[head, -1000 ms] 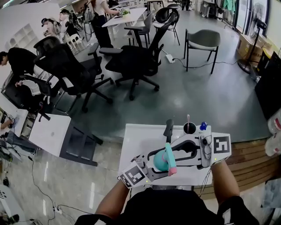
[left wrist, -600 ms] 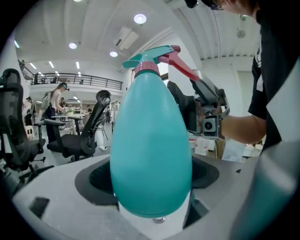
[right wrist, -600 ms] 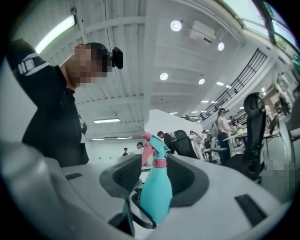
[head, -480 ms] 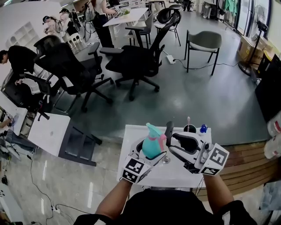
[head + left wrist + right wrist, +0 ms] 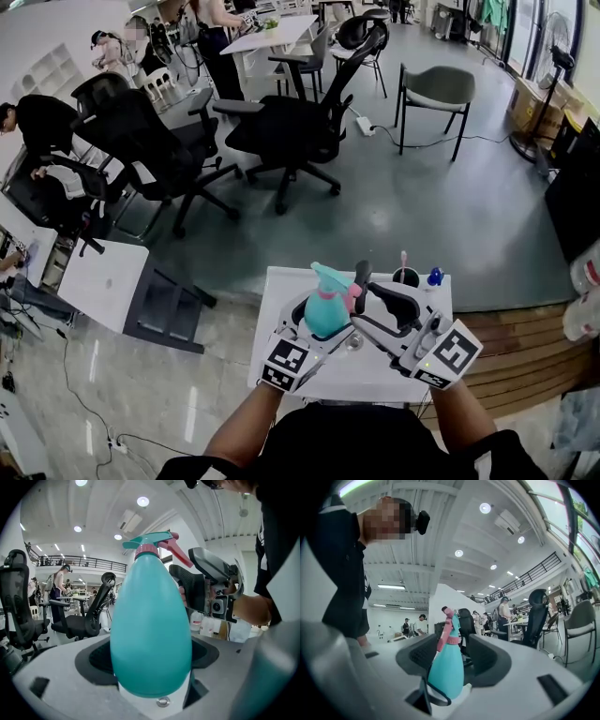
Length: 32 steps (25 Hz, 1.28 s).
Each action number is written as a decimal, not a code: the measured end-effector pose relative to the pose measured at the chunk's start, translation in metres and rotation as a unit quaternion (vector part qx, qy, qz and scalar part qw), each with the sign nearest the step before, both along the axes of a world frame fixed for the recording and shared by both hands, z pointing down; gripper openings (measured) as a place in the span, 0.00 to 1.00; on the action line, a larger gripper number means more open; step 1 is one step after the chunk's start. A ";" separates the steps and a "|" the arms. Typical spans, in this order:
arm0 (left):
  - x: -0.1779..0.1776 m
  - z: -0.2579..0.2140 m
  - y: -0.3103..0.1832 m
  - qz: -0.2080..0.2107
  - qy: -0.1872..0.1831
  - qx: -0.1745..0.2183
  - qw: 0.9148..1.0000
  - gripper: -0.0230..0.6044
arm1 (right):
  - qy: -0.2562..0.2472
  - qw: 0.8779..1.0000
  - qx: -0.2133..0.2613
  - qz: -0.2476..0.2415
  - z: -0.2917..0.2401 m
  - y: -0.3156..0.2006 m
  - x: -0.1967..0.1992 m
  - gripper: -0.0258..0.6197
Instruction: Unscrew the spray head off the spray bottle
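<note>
A teal spray bottle (image 5: 324,309) with a teal and pink spray head (image 5: 330,276) stands upright over the white table (image 5: 281,323). My left gripper (image 5: 319,323) is shut on its round body (image 5: 151,625). My right gripper (image 5: 368,302) comes in from the right at the height of the spray head (image 5: 449,620). Its jaws have just been opening. They now stand wide on either side of the bottle (image 5: 446,670), and the pads are clear of it. The left gripper view shows the right gripper (image 5: 206,588) beside the pink trigger (image 5: 177,550).
On the table's far edge stand a dark cup (image 5: 405,274), a small blue thing (image 5: 433,273) and a black upright object (image 5: 362,271). Black office chairs (image 5: 291,131) and a grey chair (image 5: 431,89) stand on the floor beyond. A low white desk (image 5: 103,281) is at the left.
The bottle, tilted low between both grippers a second ago, now stands upright and farther out in the left gripper. The right gripper's jaws have spread, and its marker cube has swung down to the right.
</note>
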<state>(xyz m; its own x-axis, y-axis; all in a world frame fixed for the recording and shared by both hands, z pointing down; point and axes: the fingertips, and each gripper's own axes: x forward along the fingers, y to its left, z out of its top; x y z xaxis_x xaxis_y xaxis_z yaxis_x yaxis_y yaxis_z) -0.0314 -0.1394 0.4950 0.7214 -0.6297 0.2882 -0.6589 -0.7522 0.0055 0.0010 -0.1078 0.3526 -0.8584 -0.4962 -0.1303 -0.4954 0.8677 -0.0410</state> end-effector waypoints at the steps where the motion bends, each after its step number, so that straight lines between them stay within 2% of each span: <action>1: 0.000 -0.001 0.000 0.001 0.001 0.002 1.000 0.74 | 0.002 1.000 0.001 0.004 0.000 -0.002 0.002 0.38; 7: 0.003 -0.010 0.000 0.012 0.007 0.017 1.000 0.74 | 0.005 0.999 0.001 0.037 -0.001 -0.019 0.019 0.37; 14: 0.023 -0.024 0.011 0.055 -0.008 0.055 0.997 0.74 | 0.018 0.998 -0.001 0.067 0.004 -0.044 0.028 0.36; 18: 0.027 -0.021 0.013 0.056 -0.010 0.051 0.997 0.74 | 0.018 0.997 -0.005 0.071 0.004 -0.050 0.028 0.37; 22: 0.017 -0.015 0.008 0.037 -0.008 0.035 0.999 0.74 | -0.006 0.998 -0.017 0.062 -0.001 -0.037 0.023 0.33; 27: 0.010 -0.009 0.004 0.018 -0.011 0.030 0.999 0.74 | -0.017 0.999 -0.025 0.015 -0.007 -0.005 -0.003 0.32; 32: 0.014 -0.006 0.005 0.015 -0.019 0.032 0.999 0.74 | -0.022 0.998 -0.062 0.002 0.001 -0.002 -0.021 0.32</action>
